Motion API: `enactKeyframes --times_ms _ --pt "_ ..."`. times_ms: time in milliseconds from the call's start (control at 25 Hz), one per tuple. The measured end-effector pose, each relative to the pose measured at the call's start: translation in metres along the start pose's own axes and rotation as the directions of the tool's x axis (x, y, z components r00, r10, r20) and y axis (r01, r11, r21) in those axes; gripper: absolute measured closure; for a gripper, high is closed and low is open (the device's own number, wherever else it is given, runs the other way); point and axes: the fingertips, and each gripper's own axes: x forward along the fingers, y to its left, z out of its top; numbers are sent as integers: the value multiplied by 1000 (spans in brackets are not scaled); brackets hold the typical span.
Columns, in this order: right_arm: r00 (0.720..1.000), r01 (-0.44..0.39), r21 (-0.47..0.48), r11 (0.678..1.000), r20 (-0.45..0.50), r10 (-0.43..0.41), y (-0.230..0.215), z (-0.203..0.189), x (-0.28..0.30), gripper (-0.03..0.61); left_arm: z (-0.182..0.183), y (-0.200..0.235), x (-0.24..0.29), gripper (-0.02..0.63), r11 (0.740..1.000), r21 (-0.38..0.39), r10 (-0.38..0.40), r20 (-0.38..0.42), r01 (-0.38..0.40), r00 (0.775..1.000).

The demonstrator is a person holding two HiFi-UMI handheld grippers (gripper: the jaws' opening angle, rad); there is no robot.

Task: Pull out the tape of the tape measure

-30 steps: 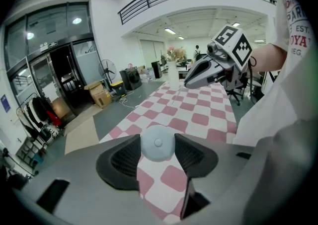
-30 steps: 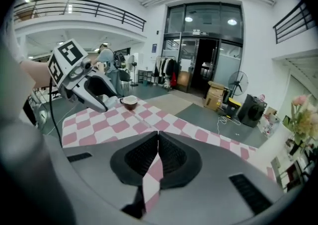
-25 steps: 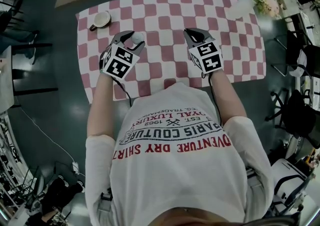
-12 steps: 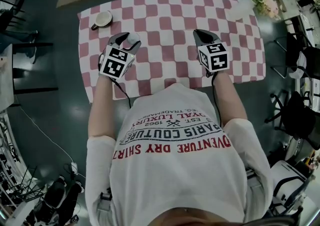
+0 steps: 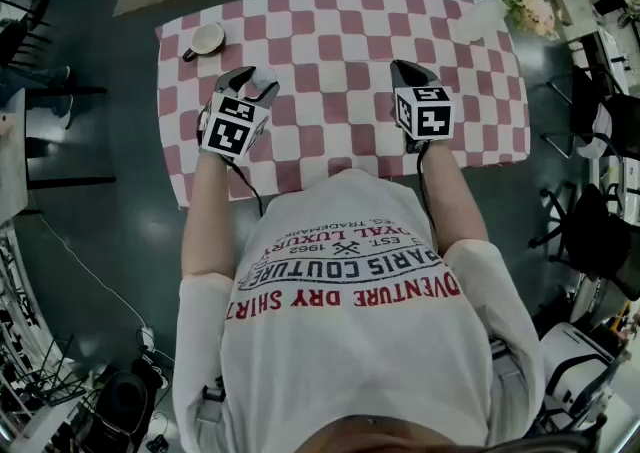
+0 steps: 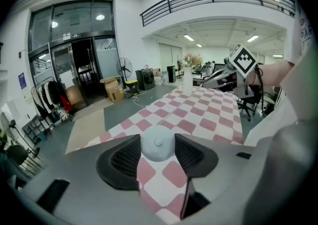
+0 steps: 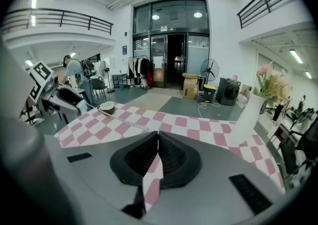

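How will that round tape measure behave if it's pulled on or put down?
The tape measure looks smooth and domed, so it may twist or slip between the jaws. It seems small, probably light. Set on edge, it would likely roll.

Left gripper (image 6: 158, 136): tape measure case (image 6: 158, 147) sits between the jaws, with its flanks hidden behind the pads. In head view the marker cube (image 5: 234, 126) covers the hand behind the jaws. Right gripper (image 7: 158, 134): jaw tips meet, and anything pinched there is too thin to tell. Faint line (image 7: 124, 120) on the cloth beyond those jaws, to their left. Tape or not, can't tell.
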Motion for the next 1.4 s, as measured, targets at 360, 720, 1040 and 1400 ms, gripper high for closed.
enactKeyframes --times_ms 360,720,1040,1400 --pt "1000 14 42 999 17 -14 -15 3 -3 546 1 22 -12 383 998 -52 43 20 -42 999" --pt "996 89 59 994 25 -91 -45 6 -4 546 -6 26 -10 383 997 -61 56 10 -55 998" --pt "995 93 121 988 28 -97 -55 -1 -8 546 5 45 -20 383 989 -74 128 50 -124 991" --pt "992 116 105 988 26 -120 -67 0 -7 546 2 42 -17 383 991 -84 106 50 -102 993"
